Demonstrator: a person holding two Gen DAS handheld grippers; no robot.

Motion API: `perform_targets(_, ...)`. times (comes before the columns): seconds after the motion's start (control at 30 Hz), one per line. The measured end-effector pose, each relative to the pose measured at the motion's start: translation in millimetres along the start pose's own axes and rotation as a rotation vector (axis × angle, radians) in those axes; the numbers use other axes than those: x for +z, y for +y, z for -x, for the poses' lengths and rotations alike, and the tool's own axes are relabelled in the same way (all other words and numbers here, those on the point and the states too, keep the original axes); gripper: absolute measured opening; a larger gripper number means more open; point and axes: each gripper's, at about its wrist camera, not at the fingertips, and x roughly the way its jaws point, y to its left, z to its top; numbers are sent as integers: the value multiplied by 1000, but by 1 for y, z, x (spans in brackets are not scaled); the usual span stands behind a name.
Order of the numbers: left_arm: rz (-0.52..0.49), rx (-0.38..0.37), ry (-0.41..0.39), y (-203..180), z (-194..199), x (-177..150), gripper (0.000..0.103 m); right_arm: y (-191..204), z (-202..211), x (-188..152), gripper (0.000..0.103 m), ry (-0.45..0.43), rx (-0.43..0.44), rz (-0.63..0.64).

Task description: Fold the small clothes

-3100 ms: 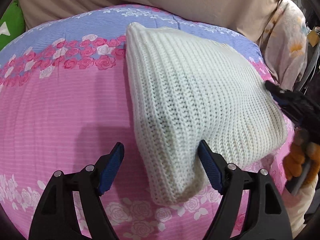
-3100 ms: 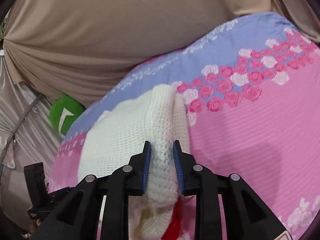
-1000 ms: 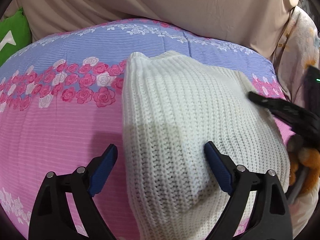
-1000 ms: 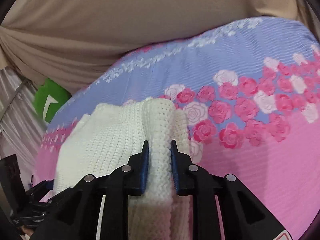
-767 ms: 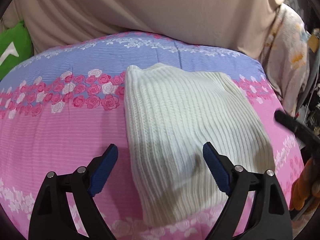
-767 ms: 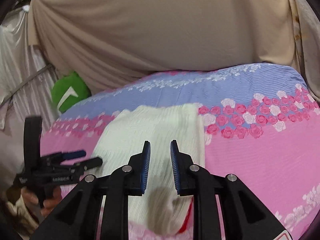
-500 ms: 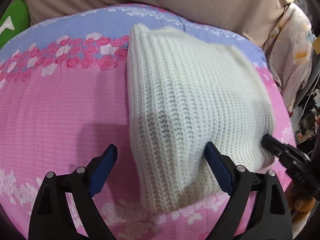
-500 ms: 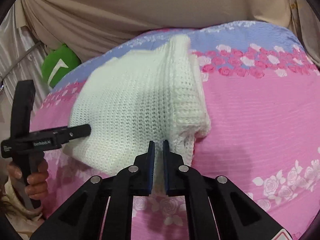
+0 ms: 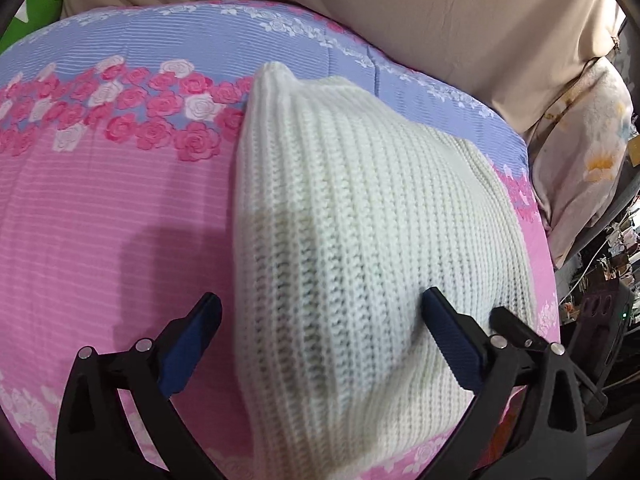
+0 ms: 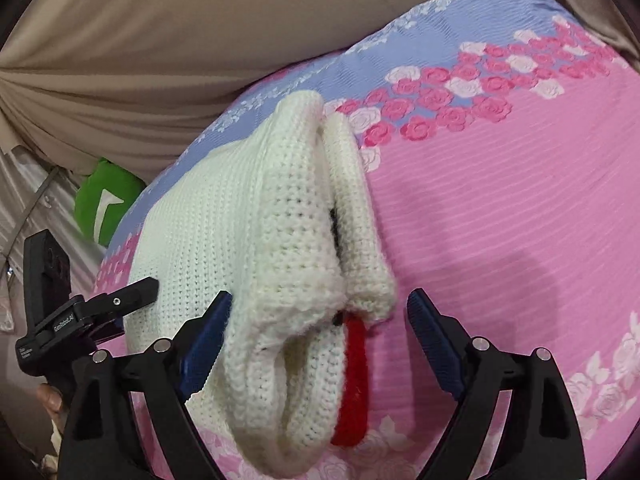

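On the far left of my right-hand view a green cushion (image 10: 105, 200) sits wedged against the beige cloth (image 10: 180, 52) that hangs behind the bed. Below it my left gripper (image 10: 136, 298) pokes in from the side, its tip at the left edge of the sweater. In its own view the left gripper (image 9: 320, 344) has its jaws spread wide and opening further, one blue pad (image 9: 192, 344) over the bedspread (image 9: 100, 220) to the left of the knit, the other resting on top of the knit; neither pad squeezes anything.

The white knitted sweater (image 9: 360, 240) lies folded in the middle of the pink and lilac rose-printed bedspread, its ribbed top layer flat and its far corner pointing towards the beige cloth. From my right side I see its open edge (image 10: 288, 240): several thick layers stacked up, with a strip of red trim (image 10: 354, 380) showing between them near the bottom.

My right gripper (image 10: 320, 344) straddles that layered edge with its jaws swinging apart. The left pad lies against the knit without pinching it, and the right pad stands clear of it over the bedspread. A floral fabric (image 9: 580, 152) hangs at the far right of the bed in my left-hand view.
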Motion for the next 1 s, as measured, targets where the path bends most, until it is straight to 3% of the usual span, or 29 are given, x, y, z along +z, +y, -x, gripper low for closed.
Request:
perform_targets(0.17, 22, -46, 14, -1, -17, 4, 98, 6, -11, 4, 94, -27, 20, 28)
perform_targets(0.47, -31, -5, -28, -12, -24, 7, 98, 11, -22, 11, 94, -40, 48, 46)
perform_targets(0.6, -32, -2, -25, -13, -26, 9, 98, 8, -26, 17, 82, -40, 77, 15)
perform_targets(0.63, -33, -2, -24, -13, -26, 10, 98, 8, -28, 18, 76, -29, 98, 6)
perform_targets(0.67, -35, -1, -22, -13, -26, 10, 98, 6, -31, 19, 62, -10, 136, -15)
perform_targets(0.73, -51, -2, -15, -15, -25, 11, 98, 2, -31, 20, 56, -7, 167, -46)
perform_targets(0.8, -70, -11, -7, -17, -22, 12, 91, 2, -26, 20, 48, -14, 196, -61)
perform_targets(0.87, -102, -23, -5, -22, -13, 13, 78, 3, -18, 19, 46, -25, 231, -84)
perform_targets(0.93, -132, -38, -6, -26, -2, 13, 57, 9, -5, 18, 44, -49, 242, -73)
perform_targets(1.0, -149, -96, 2, -29, 12, 14, 50, 19, 14, 17, 44, -83, 259, -48)
